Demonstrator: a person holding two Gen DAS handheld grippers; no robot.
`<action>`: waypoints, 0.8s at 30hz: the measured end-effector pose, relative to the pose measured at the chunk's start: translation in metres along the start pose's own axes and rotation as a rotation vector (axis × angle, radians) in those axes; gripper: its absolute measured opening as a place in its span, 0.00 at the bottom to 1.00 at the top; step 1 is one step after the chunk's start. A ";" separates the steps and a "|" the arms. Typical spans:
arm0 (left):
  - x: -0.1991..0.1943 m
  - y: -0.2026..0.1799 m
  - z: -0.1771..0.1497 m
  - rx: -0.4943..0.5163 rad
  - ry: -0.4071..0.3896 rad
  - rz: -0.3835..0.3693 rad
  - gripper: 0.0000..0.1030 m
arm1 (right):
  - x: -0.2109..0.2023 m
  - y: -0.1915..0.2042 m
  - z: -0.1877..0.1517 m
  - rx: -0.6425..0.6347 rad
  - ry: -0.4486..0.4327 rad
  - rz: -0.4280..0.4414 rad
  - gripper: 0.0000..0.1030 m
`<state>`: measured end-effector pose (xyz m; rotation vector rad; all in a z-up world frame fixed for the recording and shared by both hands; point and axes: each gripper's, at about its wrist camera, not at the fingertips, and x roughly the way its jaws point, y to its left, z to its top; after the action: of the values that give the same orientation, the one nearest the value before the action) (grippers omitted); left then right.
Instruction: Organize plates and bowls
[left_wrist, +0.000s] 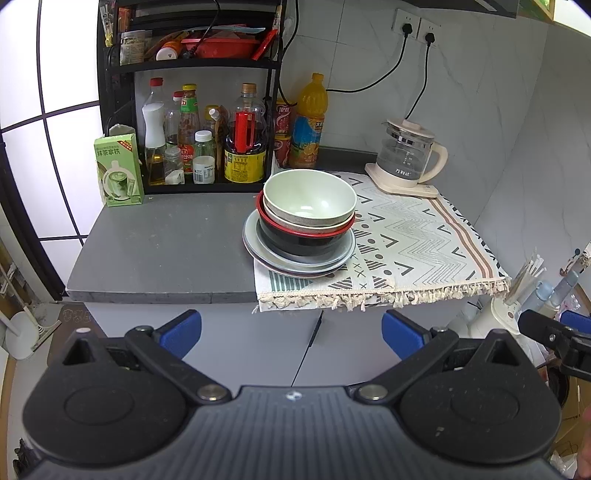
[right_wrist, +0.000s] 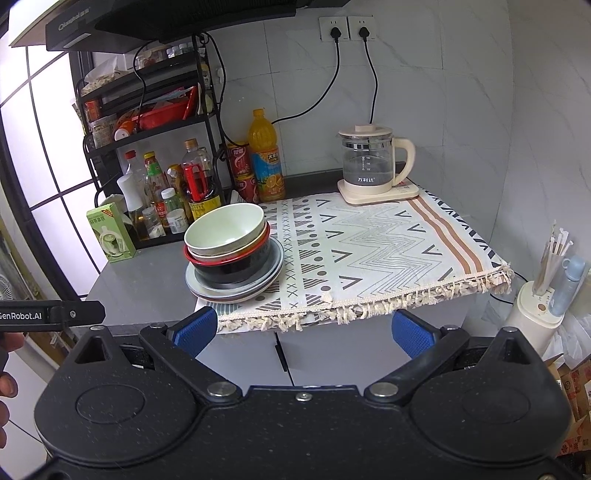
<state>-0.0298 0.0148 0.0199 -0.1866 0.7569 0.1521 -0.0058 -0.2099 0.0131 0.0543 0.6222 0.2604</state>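
stack: pale green bowl (left_wrist: 309, 199) nesting in a beige bowl (left_wrist: 314, 221), that one sitting in a black bowl with red rim (left_wrist: 303, 240), all resting on grey plates (left_wrist: 299, 258); top bowl looking empty
stack location: sitting on the counter (left_wrist: 166, 251), straddling the left edge of the patterned cloth (left_wrist: 417, 240), just in front of the black rack (left_wrist: 192, 66)
left gripper (left_wrist: 291, 332): blue pads spread wide, gripping nothing, hovering below the counter edge, well apart from the stack
right gripper (right_wrist: 303, 332): also spread wide, carrying nothing, hanging in front of the cabinet doors (right_wrist: 280, 354)
rack lower shelf: holding sauce and oil bottles (left_wrist: 203, 136)
rack upper shelf: holding a red basket (left_wrist: 221, 46) plus jars and packets
kettle (left_wrist: 406, 155): glass, sitting on its base at the cloth's back corner, water level hard to read
beside rack: orange juice bottle (left_wrist: 310, 122), red cans (left_wrist: 284, 133), green carton (left_wrist: 118, 170)
left view only: showing the right gripper's tip at the right frame edge
right view only: showing range hood (right_wrist: 147, 18) overhead, white holder with sticks (right_wrist: 535, 295) right of the cabinet, left gripper's body (right_wrist: 51, 314) and fingers (right_wrist: 7, 384) of a hand at left edge
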 end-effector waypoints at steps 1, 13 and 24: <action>0.000 0.000 0.000 0.001 0.001 0.000 1.00 | 0.000 -0.001 0.000 -0.001 0.000 -0.001 0.99; -0.002 -0.004 -0.002 0.005 0.003 -0.004 1.00 | -0.001 -0.002 -0.003 0.003 0.003 -0.003 0.99; -0.003 -0.010 -0.007 0.019 0.016 -0.012 1.00 | -0.007 -0.006 -0.012 0.011 0.012 -0.026 0.99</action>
<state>-0.0344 0.0031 0.0184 -0.1743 0.7732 0.1317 -0.0175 -0.2181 0.0064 0.0554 0.6359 0.2320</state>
